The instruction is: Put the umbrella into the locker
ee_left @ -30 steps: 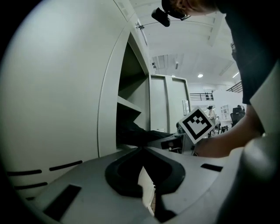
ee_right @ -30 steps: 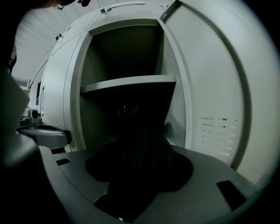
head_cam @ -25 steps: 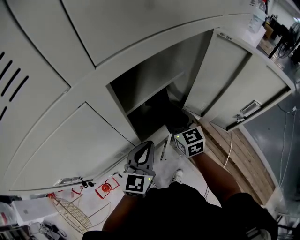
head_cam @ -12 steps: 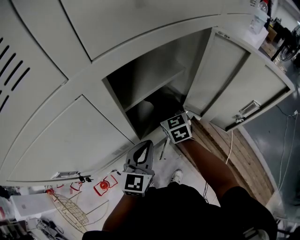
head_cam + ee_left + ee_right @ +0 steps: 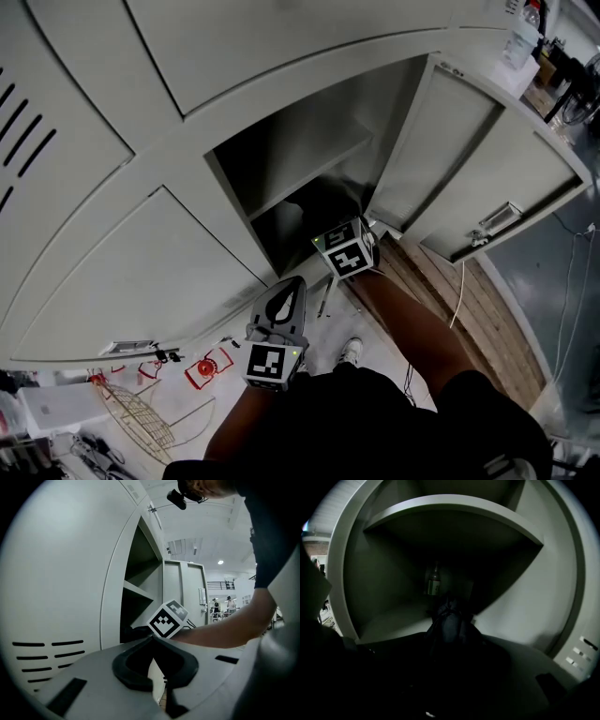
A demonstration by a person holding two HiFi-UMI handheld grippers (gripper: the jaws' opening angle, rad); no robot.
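A: Where's the umbrella [image 5: 449,623]?
B: Inside the locker [image 5: 309,159], between the right gripper's [image 5: 330,246] opening jaws. The left gripper's [image 5: 153,639] jaws sit together, empty.
A: Handling?
B: Probably light and soft-folded; best held mid-bundle.

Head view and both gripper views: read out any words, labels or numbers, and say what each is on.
No text can be read in any view.
Upper marker cube: black-and-white squares, no letters.
Lower marker cube: the same.
Bottle in the locker: label too dark to read.
Clear bottle, head view's top right: label too small.
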